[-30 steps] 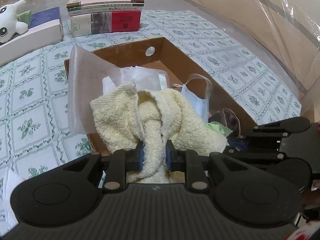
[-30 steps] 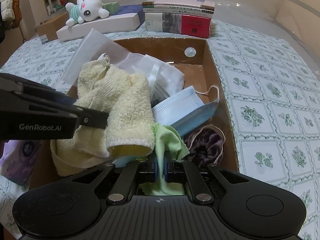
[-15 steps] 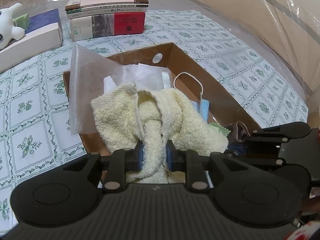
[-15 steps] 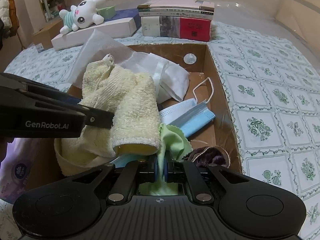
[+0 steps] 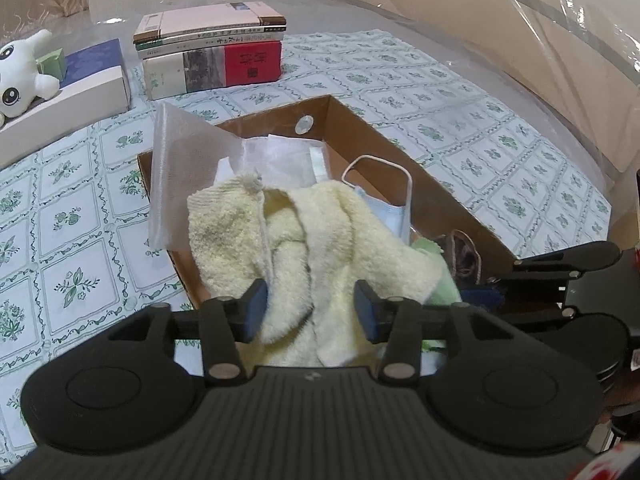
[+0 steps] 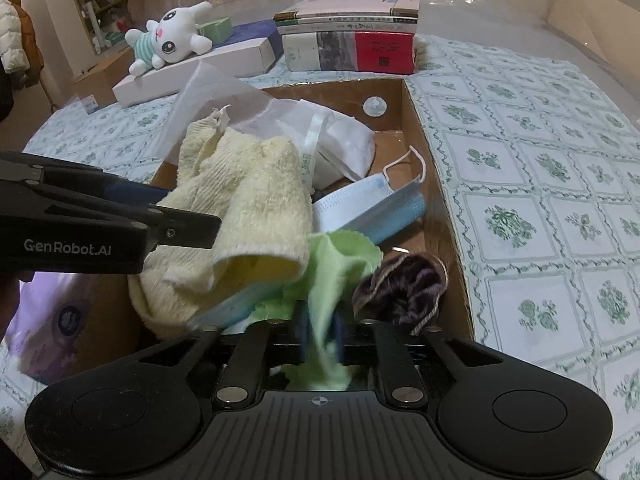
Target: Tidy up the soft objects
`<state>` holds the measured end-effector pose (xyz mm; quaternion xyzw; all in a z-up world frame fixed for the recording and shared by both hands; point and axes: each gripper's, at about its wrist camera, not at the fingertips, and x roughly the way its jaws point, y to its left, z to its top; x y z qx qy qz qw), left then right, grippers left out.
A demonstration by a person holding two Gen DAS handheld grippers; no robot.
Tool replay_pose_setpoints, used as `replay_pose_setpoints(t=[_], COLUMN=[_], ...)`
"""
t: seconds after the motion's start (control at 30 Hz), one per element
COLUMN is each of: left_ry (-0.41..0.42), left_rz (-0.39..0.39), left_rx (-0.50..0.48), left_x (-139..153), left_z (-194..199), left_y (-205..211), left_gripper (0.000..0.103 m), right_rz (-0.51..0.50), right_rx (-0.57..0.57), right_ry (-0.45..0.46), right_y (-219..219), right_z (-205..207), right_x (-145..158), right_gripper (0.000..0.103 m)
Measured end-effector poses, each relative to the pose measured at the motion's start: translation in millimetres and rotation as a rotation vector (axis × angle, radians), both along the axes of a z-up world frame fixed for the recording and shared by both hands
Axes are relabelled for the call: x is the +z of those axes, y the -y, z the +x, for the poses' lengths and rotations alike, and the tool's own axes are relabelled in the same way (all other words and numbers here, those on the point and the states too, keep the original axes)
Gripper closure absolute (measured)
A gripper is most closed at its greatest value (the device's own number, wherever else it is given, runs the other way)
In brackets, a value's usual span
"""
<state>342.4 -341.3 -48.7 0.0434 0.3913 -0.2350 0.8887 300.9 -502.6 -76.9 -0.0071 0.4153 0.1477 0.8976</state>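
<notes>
Left claw (image 5: 310,306) just spread; yellow towel (image 5: 312,240) between pads, lengthwise away toward box (image 5: 420,168).

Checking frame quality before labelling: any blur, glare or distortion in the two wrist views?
Left wrist: sharp overall, with strong fisheye bending at the edges, glare on the clear plastic sheet, and a crisp yellow towel. Right wrist: the green cloth is motion-smeared between the right gripper pads; the books are sharp and the corners are vignetted.
</notes>
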Motion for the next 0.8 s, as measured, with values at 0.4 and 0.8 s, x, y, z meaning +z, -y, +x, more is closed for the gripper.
replay_pose_setpoints(t=[0.4,0.8], left_ry=[0.041,0.127], left_rz=[-0.043,-0.054], left_rx=[-0.015,0.015], left_x=[27,51], left_z=[-38,-98], left_y=[-12,-36], left_gripper=[0.025,0.009], right_rz=[0.036,0.09], right_rx=[-0.067,-0.156], right_ry=[0.017,0.072], right_y=[11,15], right_z=[-48,-104], right_x=[22,53], right_gripper=[0.053,0.036])
